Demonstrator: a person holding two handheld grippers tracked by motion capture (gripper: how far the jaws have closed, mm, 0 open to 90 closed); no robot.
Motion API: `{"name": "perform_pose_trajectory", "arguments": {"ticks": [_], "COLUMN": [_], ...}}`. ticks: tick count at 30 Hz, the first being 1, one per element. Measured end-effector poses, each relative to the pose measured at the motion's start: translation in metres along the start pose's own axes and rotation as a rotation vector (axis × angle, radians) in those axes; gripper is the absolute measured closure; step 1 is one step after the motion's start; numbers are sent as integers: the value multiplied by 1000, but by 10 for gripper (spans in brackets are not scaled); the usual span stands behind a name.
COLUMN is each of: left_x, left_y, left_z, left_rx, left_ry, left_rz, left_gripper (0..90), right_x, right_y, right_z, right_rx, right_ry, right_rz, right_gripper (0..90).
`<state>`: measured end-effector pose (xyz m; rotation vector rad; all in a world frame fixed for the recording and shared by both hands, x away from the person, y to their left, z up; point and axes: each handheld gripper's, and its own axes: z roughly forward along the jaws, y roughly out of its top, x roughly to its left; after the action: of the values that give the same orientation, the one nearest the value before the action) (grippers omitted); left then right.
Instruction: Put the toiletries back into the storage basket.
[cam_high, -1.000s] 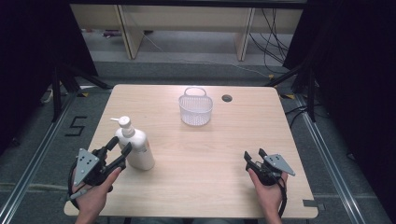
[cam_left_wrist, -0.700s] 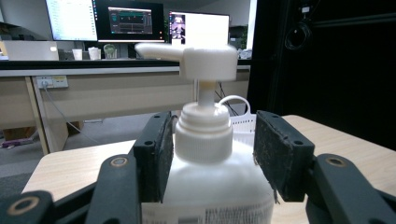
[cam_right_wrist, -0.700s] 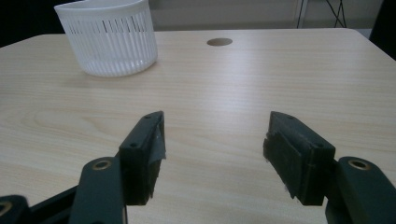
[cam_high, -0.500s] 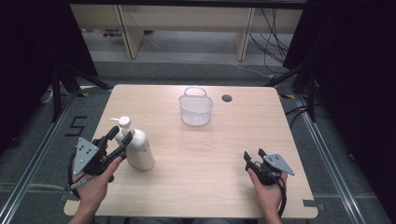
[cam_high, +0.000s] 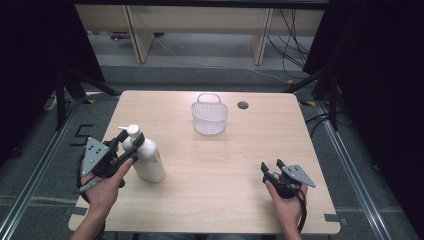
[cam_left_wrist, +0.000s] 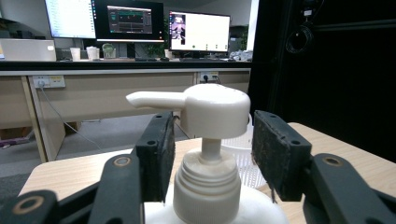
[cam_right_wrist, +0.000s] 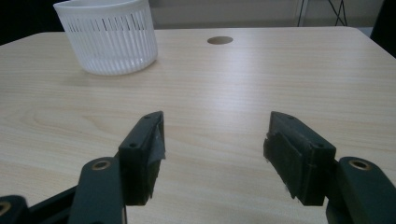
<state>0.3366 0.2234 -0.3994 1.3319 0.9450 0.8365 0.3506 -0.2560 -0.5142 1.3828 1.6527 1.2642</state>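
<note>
**Left gripper straddles the pump bottle's neck; right gripper idle and spread**

The tabletop (cam_high: 210, 165) is pale wood, and the high view takes in all of it: a white basket (cam_high: 209, 116) stands toward the far edge near a small round hole (cam_high: 243, 105), well apart from both hands. The right gripper view adds the basket's slotted wall and the wood grain up close.

The white pump bottle (cam_high: 148, 159) stands upright on the left side of the tabletop, near the front. From above, the left gripper (cam_high: 129, 142) reaches to its top. The left gripper view shows more: the two jaws sit either side of the bottle's neck, below the pump head (cam_left_wrist: 212, 110), with a visible gap on each side, so it is released and not pinching.

The right gripper (cam_high: 270, 169) rests low over the tabletop at the front right; its own view shows the jaws spread wide with bare wood between them.
</note>
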Motion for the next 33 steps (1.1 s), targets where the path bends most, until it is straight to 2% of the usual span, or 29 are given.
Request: {"name": "perform_pose_trajectory", "arguments": {"ticks": [2,5,11,12,13,14,15,16,19,27,28,29,33], "left_x": [1,1,2,2,1,1,1,1,0,-1,-1,-2,-1], "left_y": [1,3,5,5,5,5,5,5,6,9,9,9,12], "left_z": [1,2,5,5,6,6,6,6,6,6,7,7,8], "left_rx": [0,3,13,13,12,12,12,12,22,42,43,44,41], "left_ry": [-6,-9,-8,-7,-4,-4,-2,-1,3,-17,-20,-23,-33], "left_rz": [-3,-12,-19,-18,-20,-20,-20,-19,-6,-13,-13,-14,-26], "left_gripper": [512,524,554,566,573,576,576,579,587,590,591,591,592], "right_x": [0,0,-1,-1,3,3,0,0,1,0,2,1,1], "right_y": [1,0,0,0,0,0,0,0,0,0,0,1,1], "right_z": [-1,0,0,0,-1,-1,0,0,0,1,0,0,-1], "right_rx": [21,6,4,5,17,17,13,8,9,13,20,10,24], "right_ry": [-8,10,11,10,-3,-3,-4,7,9,7,4,-1,-8], "right_rz": [-12,-11,-13,-10,18,18,-17,-20,-14,-24,-5,-27,-29], "right_gripper": [380,378,377,377,377,377,377,377,377,377,378,378,377]}}
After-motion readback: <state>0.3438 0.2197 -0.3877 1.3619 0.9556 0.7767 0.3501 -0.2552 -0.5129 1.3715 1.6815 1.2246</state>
